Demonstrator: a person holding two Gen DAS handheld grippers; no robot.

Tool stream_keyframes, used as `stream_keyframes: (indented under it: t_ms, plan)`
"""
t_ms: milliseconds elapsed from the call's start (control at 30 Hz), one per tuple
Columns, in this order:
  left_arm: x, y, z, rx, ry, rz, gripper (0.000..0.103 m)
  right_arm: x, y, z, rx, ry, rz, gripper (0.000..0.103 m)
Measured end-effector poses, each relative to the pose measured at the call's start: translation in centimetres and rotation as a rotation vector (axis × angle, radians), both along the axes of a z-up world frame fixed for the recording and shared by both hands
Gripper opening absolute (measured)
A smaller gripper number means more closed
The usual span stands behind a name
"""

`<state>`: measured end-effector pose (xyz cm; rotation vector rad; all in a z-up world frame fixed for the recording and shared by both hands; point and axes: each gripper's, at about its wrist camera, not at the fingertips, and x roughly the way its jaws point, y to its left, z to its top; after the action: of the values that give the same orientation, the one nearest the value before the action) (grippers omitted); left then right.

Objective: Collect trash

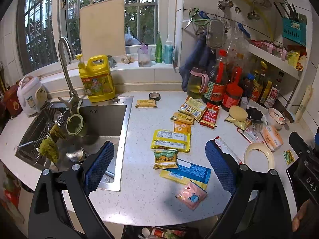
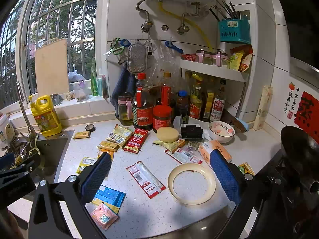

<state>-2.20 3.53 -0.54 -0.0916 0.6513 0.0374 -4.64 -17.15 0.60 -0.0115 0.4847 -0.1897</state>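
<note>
We held both tongs, left (image 1: 159, 167) and right (image 2: 159, 177), spread apart and empty above the counter (image 1: 139, 203); next we needed to close on a wrapper (image 1: 165, 159).

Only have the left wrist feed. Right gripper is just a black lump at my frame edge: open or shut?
Observer: Open. The right gripper has its blue-padded fingers spread wide and holds nothing.
Operator: What lies ahead of it?
Observer: A long red-and-white plastic wrapper lies flat on the white speckled countertop. Its full length shows here, whereas in your view it is partly hidden.
Operator: Anything past the ring on the right?
Observer: Beyond the cream plastic ring, a dark round vessel, probably a pan, sits at the counter's right end. It is outside your frame.
</note>
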Motion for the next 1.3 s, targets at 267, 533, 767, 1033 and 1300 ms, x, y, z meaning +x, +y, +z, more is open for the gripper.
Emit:
stream_keyframes:
  t_ms: [267, 533, 767, 1033, 1300]
  plan:
    - [0.11, -0.02, 0.07, 0.004, 0.002, 0.002, 0.091, 0.10, 0.04, 0.15, 0.003, 0.001, -0.005, 0.098]
    - [0.15, 0.03, 0.20, 0.000, 0.001, 0.003, 0.091, 0.13, 0.06, 0.08, 0.006, 0.006, -0.010, 0.098]
    - [0.12, 0.12, 0.24, 0.001, 0.000, 0.005, 0.091, 0.08, -0.06, 0.08, 0.013, 0.004, -0.019, 0.098]
    - [0.25, 0.24, 0.02, -0.006, 0.007, -0.003, 0.091, 0.14, -0.08, 0.09, 0.011, 0.005, -0.019, 0.098]
    - [0.24, 0.23, 0.02, -0.008, 0.009, -0.001, 0.091, 0.11, -0.07, -0.05, 0.014, 0.006, -0.026, 0.098]
